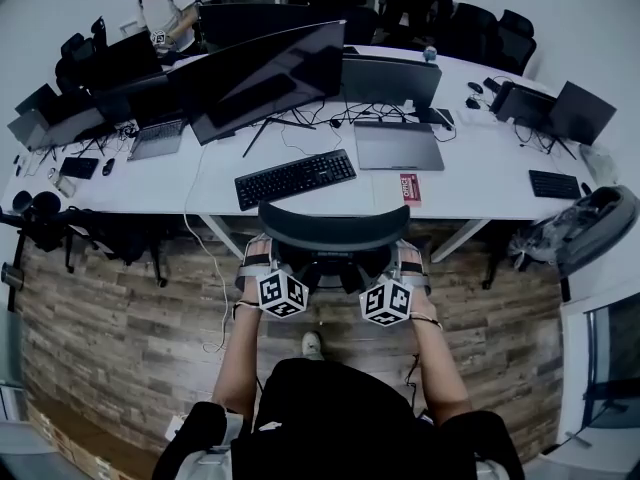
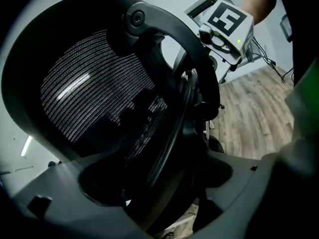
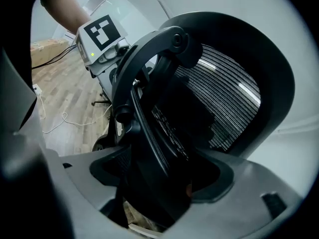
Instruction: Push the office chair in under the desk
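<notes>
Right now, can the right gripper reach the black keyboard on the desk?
Probably not: the right gripper is clamped on the office chair back, and that chair stands between it and the keyboard.

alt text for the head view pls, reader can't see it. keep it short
Seen from above, a person holds a black office chair by its backrest with the left gripper and right gripper, right at the near edge of a white desk. The desk carries a keyboard, a grey laptop and several monitors.

Office: shared desks (monitors, keyboards).
</notes>
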Available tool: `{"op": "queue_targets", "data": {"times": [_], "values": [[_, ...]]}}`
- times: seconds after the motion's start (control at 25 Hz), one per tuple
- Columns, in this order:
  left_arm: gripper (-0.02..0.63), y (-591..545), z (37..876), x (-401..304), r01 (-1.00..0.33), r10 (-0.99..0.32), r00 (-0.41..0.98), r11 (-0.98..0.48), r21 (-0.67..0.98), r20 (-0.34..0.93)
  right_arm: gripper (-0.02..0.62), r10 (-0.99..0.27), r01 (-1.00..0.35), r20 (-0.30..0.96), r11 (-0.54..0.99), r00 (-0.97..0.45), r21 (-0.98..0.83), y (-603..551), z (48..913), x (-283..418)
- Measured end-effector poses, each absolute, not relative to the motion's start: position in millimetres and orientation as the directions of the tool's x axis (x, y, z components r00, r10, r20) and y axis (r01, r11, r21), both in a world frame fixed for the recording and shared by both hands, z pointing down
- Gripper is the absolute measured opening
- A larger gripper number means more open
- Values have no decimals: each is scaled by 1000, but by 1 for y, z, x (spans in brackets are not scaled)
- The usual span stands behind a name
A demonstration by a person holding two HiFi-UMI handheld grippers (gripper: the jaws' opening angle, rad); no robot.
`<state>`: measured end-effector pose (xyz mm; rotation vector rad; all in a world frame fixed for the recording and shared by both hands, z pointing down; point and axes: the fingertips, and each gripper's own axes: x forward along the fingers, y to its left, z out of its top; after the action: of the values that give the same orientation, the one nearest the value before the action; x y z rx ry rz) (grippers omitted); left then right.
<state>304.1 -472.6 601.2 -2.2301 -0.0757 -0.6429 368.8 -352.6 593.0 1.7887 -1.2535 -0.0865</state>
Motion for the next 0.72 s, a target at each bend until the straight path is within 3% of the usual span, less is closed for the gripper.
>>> {"op": "queue_targets", "data": {"times": [0.72], "values": [[414, -527, 603, 365, 289, -104, 879, -660, -693, 466, 348, -717, -672, 392, -144, 576, 726, -405, 596, 423]]}}
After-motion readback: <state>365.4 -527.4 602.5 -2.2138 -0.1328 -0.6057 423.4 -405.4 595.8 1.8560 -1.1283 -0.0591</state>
